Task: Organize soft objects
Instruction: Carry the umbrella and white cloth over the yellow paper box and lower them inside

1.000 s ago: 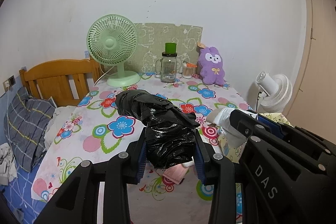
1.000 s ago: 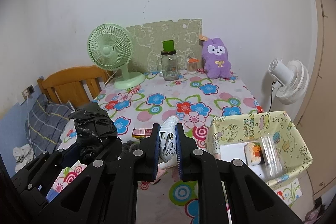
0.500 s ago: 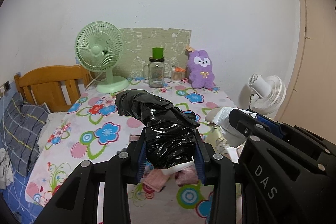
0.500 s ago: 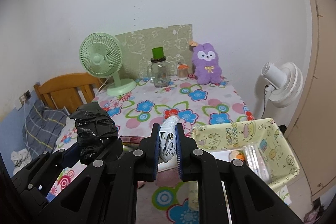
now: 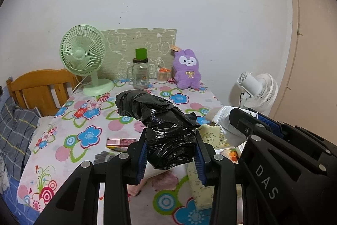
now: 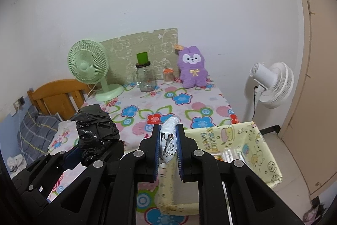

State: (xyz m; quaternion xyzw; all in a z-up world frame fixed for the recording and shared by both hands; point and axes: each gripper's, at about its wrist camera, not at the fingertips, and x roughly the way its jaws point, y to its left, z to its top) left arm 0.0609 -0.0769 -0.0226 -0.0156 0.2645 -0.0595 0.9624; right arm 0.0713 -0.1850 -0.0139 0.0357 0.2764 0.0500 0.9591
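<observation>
Through the left wrist camera we see our left gripper (image 5: 170, 148) clamped on a crumpled black plastic bag (image 5: 164, 128), lifted above the flowered table (image 5: 90, 119). Our right gripper's body sits at lower right, a white bundle (image 5: 221, 117) poking out beyond it. A green fan (image 5: 83, 56), a glass jar (image 5: 140, 75) and a purple plush rabbit (image 5: 188, 70) stand at the table's far edge.

Through the right wrist camera we see our right gripper (image 6: 168, 148) squeezed tight on the white bundle, raised over the near rim of a yellow patterned box (image 6: 252, 140); the black plastic bag hangs to its left, in the left gripper
</observation>
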